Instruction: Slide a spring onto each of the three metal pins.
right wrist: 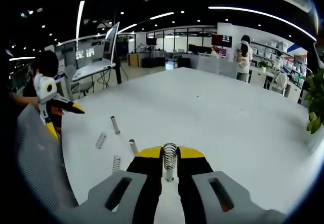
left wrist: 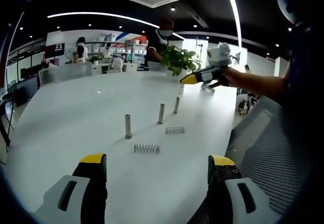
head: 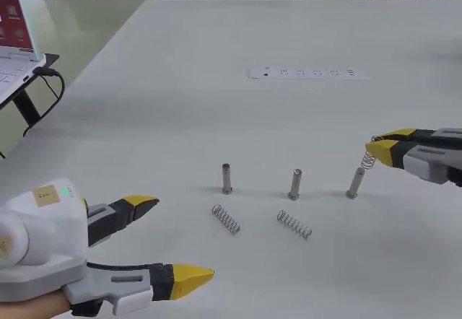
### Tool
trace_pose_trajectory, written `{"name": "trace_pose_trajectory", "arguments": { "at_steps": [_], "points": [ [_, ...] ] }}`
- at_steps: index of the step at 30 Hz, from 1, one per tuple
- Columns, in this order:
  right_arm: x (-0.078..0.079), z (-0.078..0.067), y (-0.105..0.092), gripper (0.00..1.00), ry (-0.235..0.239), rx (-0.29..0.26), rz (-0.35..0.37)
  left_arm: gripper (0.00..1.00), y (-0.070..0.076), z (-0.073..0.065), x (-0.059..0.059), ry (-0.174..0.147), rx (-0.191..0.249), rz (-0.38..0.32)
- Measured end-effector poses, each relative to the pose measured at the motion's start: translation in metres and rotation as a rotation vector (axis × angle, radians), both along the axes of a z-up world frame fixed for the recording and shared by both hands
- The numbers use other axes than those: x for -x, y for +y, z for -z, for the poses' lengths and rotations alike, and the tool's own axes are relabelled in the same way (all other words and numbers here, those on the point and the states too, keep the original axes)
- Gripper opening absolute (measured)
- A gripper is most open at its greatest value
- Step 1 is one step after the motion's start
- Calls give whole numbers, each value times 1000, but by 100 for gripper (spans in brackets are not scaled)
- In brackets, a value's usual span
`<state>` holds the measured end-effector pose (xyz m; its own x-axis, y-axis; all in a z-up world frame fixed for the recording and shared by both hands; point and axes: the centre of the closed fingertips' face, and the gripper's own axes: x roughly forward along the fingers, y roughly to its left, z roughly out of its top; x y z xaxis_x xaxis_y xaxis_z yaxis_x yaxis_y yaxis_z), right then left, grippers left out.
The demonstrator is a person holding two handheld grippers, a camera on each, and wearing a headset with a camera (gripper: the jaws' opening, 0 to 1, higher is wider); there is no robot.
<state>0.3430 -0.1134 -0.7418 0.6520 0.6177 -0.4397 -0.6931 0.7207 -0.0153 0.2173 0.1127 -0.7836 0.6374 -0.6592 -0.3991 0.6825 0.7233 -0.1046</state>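
Note:
Three metal pins stand upright in a row on the white table: left pin [head: 227,178], middle pin [head: 295,184], right pin [head: 354,182]. My right gripper [head: 377,144] is shut on a spring [head: 369,159], which hangs tilted just above the right pin's top. In the right gripper view the held spring [right wrist: 169,158] sits between the yellow tips, over the pin [right wrist: 168,175]. Two loose springs [head: 226,219] [head: 294,224] lie in front of the pins. My left gripper [head: 177,237] is open and empty at the near left; its view shows the pins [left wrist: 161,113] ahead.
A white power strip [head: 308,73] lies farther back on the table [head: 180,102]. A laptop [head: 14,37] with a black cable [head: 54,81] sits on a stand off the table's left edge. People and desks fill the room behind.

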Motion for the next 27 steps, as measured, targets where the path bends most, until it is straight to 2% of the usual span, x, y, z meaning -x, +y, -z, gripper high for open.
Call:
{"name": "trace_pose_trajectory", "arguments": {
  "at_steps": [4,13,17,27],
  "points": [
    [0,5,3,8,7,7,-7,78,-1,1,0,3,-4,1],
    [-3,6,6,8,6,14,-10,78,1,1,0,4,-3,-4],
    [-1,9,6,8,28,16,-16,78,1,1,-1,5,-1,-7],
    [-2,17,5,8,29,22,-18,78,1,1,-1,9,-7,-5]
  ]
}}
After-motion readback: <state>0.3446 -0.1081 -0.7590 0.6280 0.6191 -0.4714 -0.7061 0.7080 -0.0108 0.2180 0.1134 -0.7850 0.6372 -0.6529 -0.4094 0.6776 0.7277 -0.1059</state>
